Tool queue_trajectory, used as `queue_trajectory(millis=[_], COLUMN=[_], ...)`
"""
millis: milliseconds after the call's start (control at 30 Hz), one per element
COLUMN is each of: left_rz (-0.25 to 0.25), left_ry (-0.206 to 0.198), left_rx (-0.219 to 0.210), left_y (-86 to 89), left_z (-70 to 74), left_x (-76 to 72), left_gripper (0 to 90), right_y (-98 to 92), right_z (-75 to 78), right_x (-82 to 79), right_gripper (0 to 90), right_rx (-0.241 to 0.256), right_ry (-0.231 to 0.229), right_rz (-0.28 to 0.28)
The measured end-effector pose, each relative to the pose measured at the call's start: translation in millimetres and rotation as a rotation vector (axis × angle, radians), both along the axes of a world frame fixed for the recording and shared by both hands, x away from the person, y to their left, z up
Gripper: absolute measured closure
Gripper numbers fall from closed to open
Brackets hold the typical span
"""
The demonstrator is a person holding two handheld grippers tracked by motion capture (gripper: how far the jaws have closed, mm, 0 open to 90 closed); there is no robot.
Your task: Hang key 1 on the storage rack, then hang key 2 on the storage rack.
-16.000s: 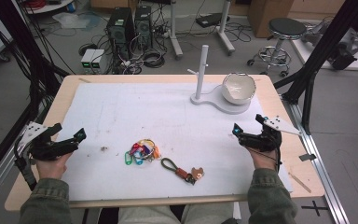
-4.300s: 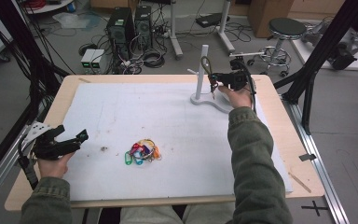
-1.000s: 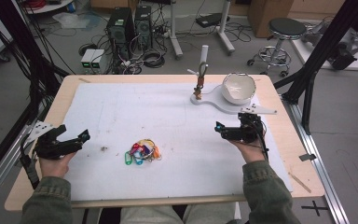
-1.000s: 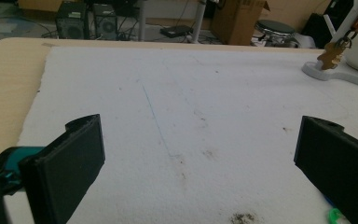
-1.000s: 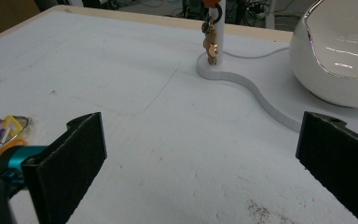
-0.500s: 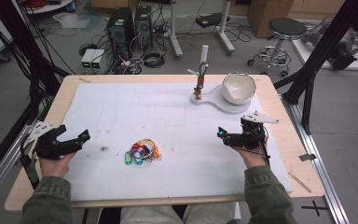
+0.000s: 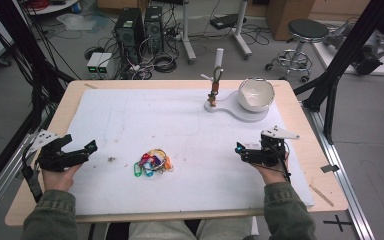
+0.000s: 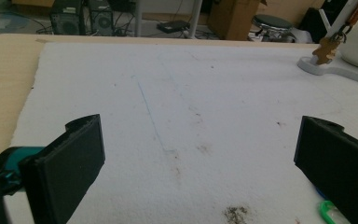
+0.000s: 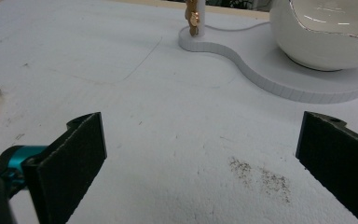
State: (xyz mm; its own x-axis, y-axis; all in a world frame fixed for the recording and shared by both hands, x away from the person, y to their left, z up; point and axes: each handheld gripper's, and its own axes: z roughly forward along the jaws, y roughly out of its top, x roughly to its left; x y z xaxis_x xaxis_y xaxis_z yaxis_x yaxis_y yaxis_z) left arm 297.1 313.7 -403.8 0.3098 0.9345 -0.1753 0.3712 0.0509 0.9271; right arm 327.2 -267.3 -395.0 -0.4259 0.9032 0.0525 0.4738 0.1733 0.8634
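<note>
A: Jaw status?
B: Both wide apart, nothing between. R gripper [image 7: 241, 150] sits on the mat [image 7: 180, 120] at near right, L gripper [image 7: 87, 148] at near left.
A: Keys?
B: Key bunch [image 7: 152, 163] on the mat, near middle, between the two, well apart from both. One keychain [image 7: 214, 89] hangs on the stand [image 7: 219, 60], far right; bowl [image 7: 255, 94] just right of it on the same base.

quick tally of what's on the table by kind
grippers: 2, left gripper and right gripper
white stand with post: 1
white bowl: 1
keychain on the hook: 1
heap of coloured key tags: 1
total: 6
</note>
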Motion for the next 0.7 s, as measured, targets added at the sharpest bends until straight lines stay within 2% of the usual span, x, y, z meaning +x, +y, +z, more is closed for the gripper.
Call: queue_trajectory(millis=[167, 300, 400, 433, 500, 567, 700], left_rz=[-0.031, -0.053, -0.067, -0.073, -0.092, -0.096, -0.115], left_ry=[0.004, 0.001, 0.0, 0.004, 0.008, 0.004, 0.005], left_rx=[0.027, 0.032, 0.034, 0.028, -0.024, -0.038, 0.005], left_y=[-7.8, -13.9, -17.4, -18.1, -19.6, -21.7, -29.3], left_z=[2.4, 4.8, 6.3, 6.9, 8.1, 9.5, 11.0], left_x=[1.6, 2.4, 3.0, 3.3, 4.5, 4.6, 4.6], left_gripper=[2.2, 2.2, 2.2, 2.2, 2.2, 2.2, 2.2], right_y=[-2.6, -3.4, -3.8, -4.0, -4.6, -5.2, -7.4], right_z=[0.4, 1.9, 2.1, 2.1, 2.3, 2.4, 1.6], right_x=[-3.4, -7.2, -9.6, -10.2, -11.7, -12.8, -14.2], right_gripper=[0.8, 0.8, 0.7, 0.7, 0.7, 0.8, 0.7], right_rx=[0.006, 0.007, 0.009, 0.009, 0.008, 0.008, 0.006], right_ry=[-0.022, -0.045, -0.046, -0.047, -0.054, -0.056, -0.058], right_rz=[-0.009, -0.003, -0.005, -0.005, -0.005, -0.009, -0.012])
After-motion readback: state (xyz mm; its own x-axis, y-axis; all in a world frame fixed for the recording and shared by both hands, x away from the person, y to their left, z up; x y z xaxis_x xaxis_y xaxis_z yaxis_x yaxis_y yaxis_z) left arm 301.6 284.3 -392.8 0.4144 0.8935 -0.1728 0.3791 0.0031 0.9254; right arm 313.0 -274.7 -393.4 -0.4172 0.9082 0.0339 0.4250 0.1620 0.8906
